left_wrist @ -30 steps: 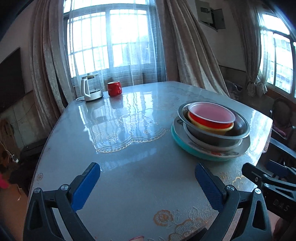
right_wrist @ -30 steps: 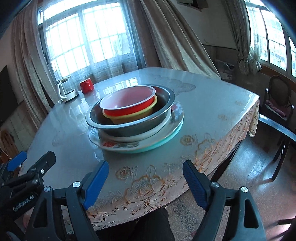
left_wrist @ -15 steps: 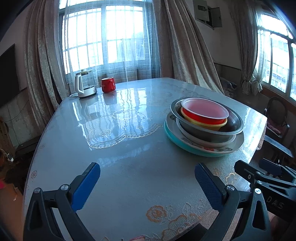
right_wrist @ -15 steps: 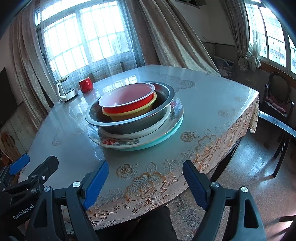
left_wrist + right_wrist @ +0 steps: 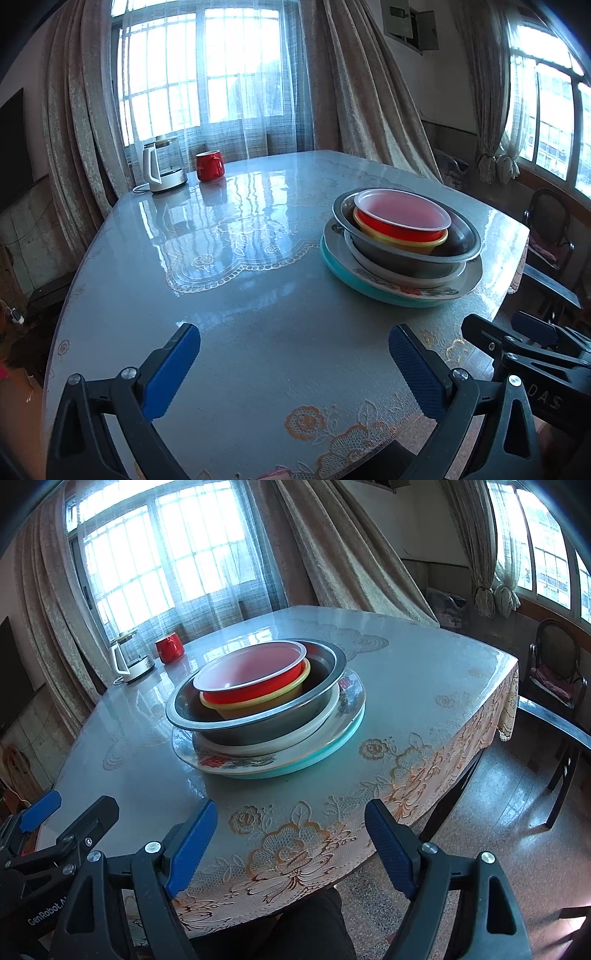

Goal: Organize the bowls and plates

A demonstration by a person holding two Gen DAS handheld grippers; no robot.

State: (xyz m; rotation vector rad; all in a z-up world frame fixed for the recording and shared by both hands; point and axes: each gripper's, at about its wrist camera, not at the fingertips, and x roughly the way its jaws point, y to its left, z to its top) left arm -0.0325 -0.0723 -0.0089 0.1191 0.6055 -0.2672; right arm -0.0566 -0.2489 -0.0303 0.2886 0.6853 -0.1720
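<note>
While both grippers hang over the near edge of the table (image 5: 258,332), neither touches anything. The left gripper (image 5: 293,365) has its 2 blue pads spread wide, with only tablecloth showing between them. The right gripper (image 5: 290,840) is likewise spread, its pads apart above the floral lace border of the cloth, nothing between them. Each gripper shows at the edge of the other's view, so they sit side by side, the left one at the left.

All the dishes stand in 1 stack, on the table's right half as the left camera sees it, well beyond both grippers. At the bottom lies a teal plate (image 5: 332,751), with a floral plate (image 5: 236,764) on it, then a white dish (image 5: 295,734). A steel bowl (image 5: 258,716) sits in that dish. Inside it nests a yellow bowl (image 5: 255,703), and a red bowl (image 5: 251,672) with a pale inside sits on top. The 2 small bowls lean toward one side of the steel bowl rather than sitting centred.

At the far edge by the window (image 5: 203,70), a red mug (image 5: 208,166) stands just beside a white kettle (image 5: 160,166) on its base. Curtains (image 5: 354,85) hang behind. A chair (image 5: 554,664) stands off the table's right side.
</note>
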